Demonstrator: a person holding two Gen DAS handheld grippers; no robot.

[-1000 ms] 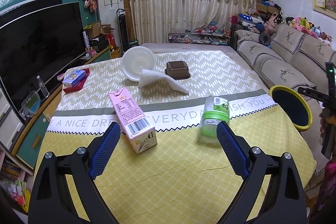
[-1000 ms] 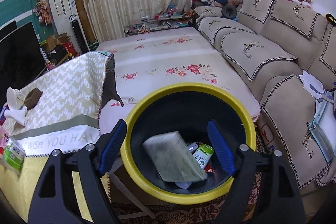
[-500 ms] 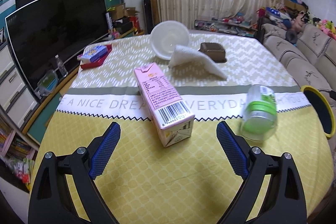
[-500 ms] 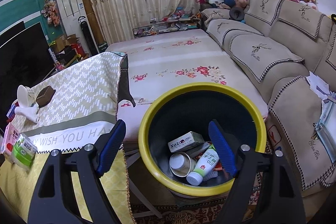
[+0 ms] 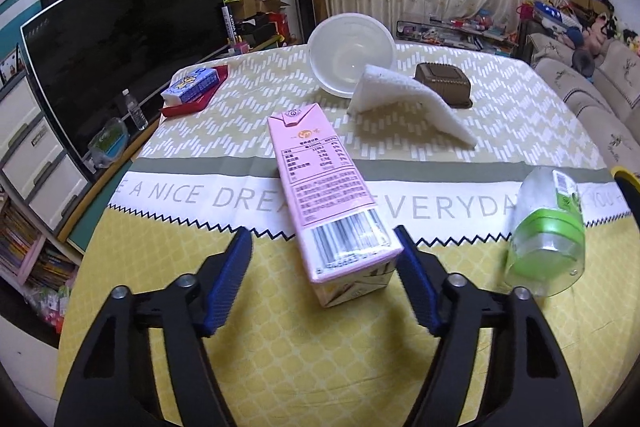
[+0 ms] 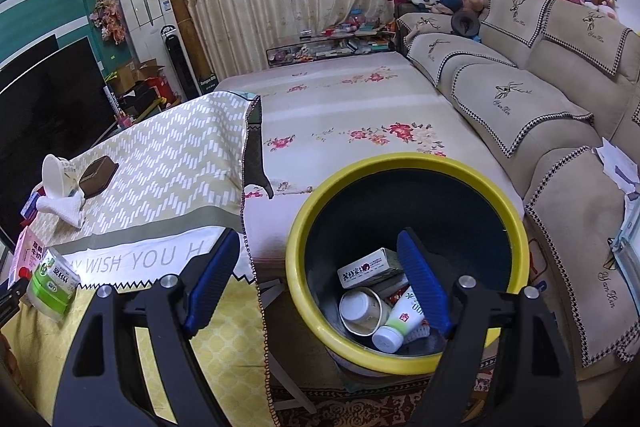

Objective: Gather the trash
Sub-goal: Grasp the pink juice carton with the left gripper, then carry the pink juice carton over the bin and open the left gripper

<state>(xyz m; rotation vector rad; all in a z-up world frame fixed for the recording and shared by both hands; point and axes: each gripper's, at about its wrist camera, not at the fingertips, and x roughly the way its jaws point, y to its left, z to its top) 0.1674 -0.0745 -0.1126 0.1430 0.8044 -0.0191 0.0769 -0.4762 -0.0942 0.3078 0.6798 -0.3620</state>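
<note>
A pink milk carton (image 5: 328, 203) lies on the yellow tablecloth (image 5: 280, 347). My left gripper (image 5: 322, 279) is open and empty, its blue pads either side of the carton's near end, not touching. A clear bottle with a green label (image 5: 548, 239) lies to the right; it also shows in the right wrist view (image 6: 52, 283). My right gripper (image 6: 316, 287) is open and empty above the yellow-rimmed black bin (image 6: 304, 227). The bin holds a small box (image 6: 368, 269), a paper cup (image 6: 364, 309) and a tube (image 6: 400, 321).
A white bowl (image 5: 352, 53), a white cloth (image 5: 408, 103), a brown tray (image 5: 442, 83) and a blue box on a red tray (image 5: 192, 87) sit farther back on the table. A TV (image 5: 120, 47) stands left. A sofa (image 6: 540, 99) runs along the right.
My left gripper moved forward and left, so the pink carton now sits between its fingers. My right gripper drew back and left from over the bin; the box it dropped has settled inside.
</note>
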